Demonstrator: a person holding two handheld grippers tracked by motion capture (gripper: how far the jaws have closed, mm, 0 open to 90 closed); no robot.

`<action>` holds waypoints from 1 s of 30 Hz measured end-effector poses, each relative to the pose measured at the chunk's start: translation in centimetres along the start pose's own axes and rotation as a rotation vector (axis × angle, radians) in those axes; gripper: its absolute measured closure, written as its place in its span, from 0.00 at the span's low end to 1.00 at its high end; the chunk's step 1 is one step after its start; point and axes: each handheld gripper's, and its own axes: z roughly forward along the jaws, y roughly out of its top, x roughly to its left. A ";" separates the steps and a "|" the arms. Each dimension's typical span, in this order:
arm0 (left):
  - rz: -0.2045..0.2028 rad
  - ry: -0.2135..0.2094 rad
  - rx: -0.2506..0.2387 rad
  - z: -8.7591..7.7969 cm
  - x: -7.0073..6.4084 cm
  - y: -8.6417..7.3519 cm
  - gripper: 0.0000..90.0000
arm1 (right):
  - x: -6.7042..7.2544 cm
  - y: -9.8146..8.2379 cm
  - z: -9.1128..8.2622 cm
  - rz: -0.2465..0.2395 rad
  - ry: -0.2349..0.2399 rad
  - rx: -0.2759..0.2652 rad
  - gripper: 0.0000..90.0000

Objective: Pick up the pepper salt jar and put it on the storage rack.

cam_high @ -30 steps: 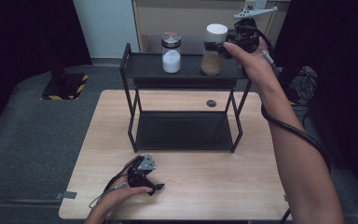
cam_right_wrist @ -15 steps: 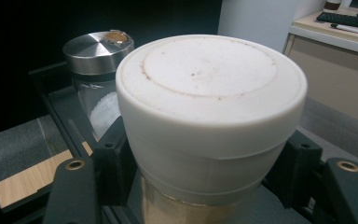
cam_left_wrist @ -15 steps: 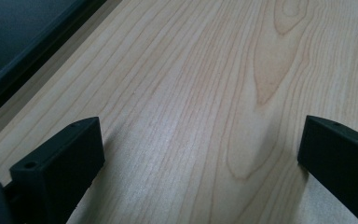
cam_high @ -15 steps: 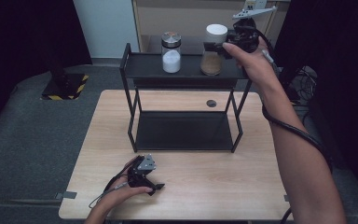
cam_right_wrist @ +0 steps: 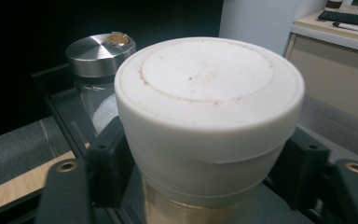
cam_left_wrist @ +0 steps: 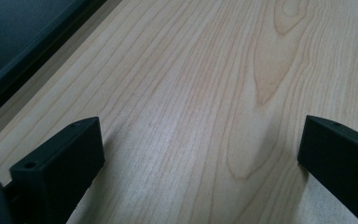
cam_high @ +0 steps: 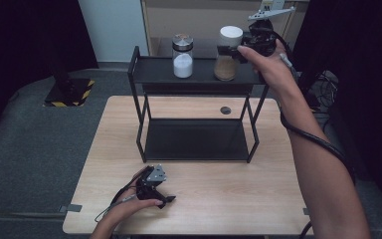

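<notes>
On the black rack's point(cam_high: 199, 75) top shelf, the right gripper point(cam_high: 235, 49) straddles the white-lidded jar of brown powder point(cam_high: 227, 54), its jaws just eased apart and flanking the lid point(cam_right_wrist: 209, 93) rather than pinching it. The jar, standing beside the steel-capped jar point(cam_high: 182, 56), looks newly set down. The left gripper point(cam_high: 155, 185) rests spread and empty on the wooden table point(cam_high: 229, 199).

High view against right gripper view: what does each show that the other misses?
High view: the whole wooden table, the left gripper resting on it, the rack's lower shelf. Right gripper view: a brownish ring on the white lid, a keyboard behind. Both: the white-lidded jar and steel-lidded jar on the rack's top shelf, with the right gripper's jaws, just now opening, flanking the white-lidded one.
</notes>
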 end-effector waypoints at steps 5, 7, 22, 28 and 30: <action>0.000 0.000 0.000 0.0 0.0 0.0 0.00 | 0.3 0.3 -0.4 -0.011 -0.009 0.020 0.24; -0.001 -0.001 0.000 0.0 0.0 0.0 0.00 | 0.4 0.3 -0.7 -0.011 -0.010 0.022 0.21; -0.004 0.001 -0.004 0.0 0.0 -0.1 0.00 | 2.6 -0.6 -4.5 -0.066 -0.073 0.020 0.04; -0.004 0.001 -0.005 0.0 0.0 -0.1 0.00 | 4.4 -1.6 -5.9 -0.087 -0.085 0.017 0.03; -0.004 0.001 -0.005 0.0 0.0 -0.1 0.00 | 5.2 -2.1 -6.4 -0.099 -0.085 0.015 0.02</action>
